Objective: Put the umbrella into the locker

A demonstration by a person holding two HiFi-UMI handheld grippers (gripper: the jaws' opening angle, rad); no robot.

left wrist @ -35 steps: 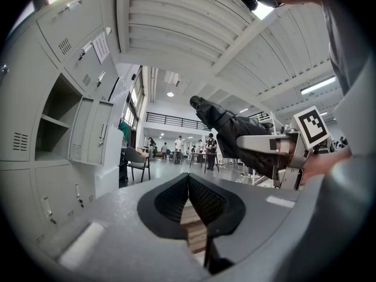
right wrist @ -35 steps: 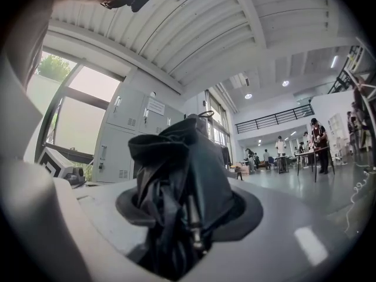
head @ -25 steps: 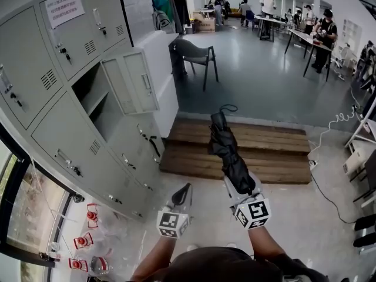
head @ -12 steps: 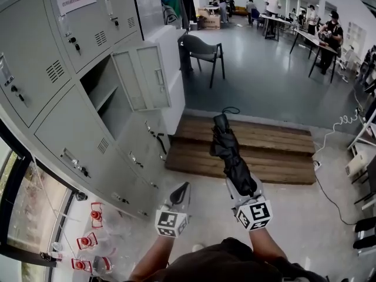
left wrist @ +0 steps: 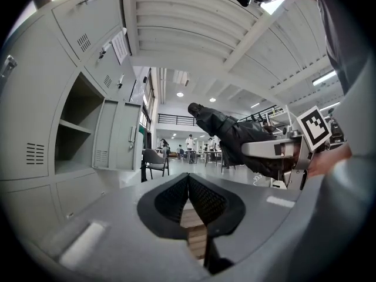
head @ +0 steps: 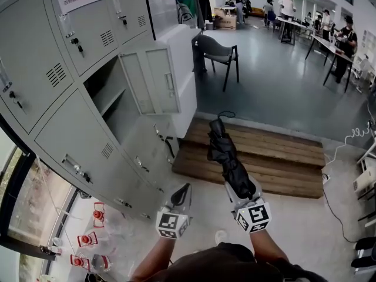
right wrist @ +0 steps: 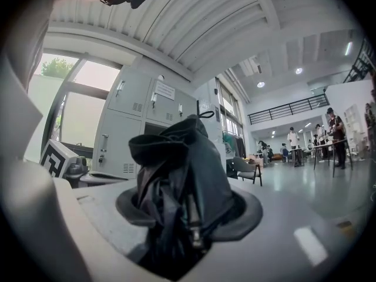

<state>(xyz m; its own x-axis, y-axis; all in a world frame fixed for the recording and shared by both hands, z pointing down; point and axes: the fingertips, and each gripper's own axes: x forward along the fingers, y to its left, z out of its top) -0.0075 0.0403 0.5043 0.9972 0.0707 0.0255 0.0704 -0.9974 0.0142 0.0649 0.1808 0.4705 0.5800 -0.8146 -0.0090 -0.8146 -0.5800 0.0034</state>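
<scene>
A folded black umbrella (head: 226,157) sticks out level from my right gripper (head: 238,188), whose jaws are shut on its thick end; its bunched fabric (right wrist: 179,169) fills the right gripper view. My left gripper (head: 182,194) is held beside it, jaws shut with nothing between them (left wrist: 189,188). The grey locker bank (head: 70,98) stands to the left. One compartment (head: 111,101) is open, its door (head: 155,81) swung out and a shelf inside. Both grippers are well short of the opening. From the left gripper view the umbrella (left wrist: 235,137) shows at the right, the open compartment (left wrist: 76,128) at the left.
A wooden pallet platform (head: 258,157) lies on the floor ahead. A grey chair (head: 217,54) stands beyond the locker's end. People work at tables (head: 294,28) at the far end of the room. Red-and-white objects (head: 88,239) sit on the floor at the lower left.
The whole view has shifted: the lockers and open compartment now lie nearer and further right in the head view. Both grippers keep their pose, umbrella still held.
</scene>
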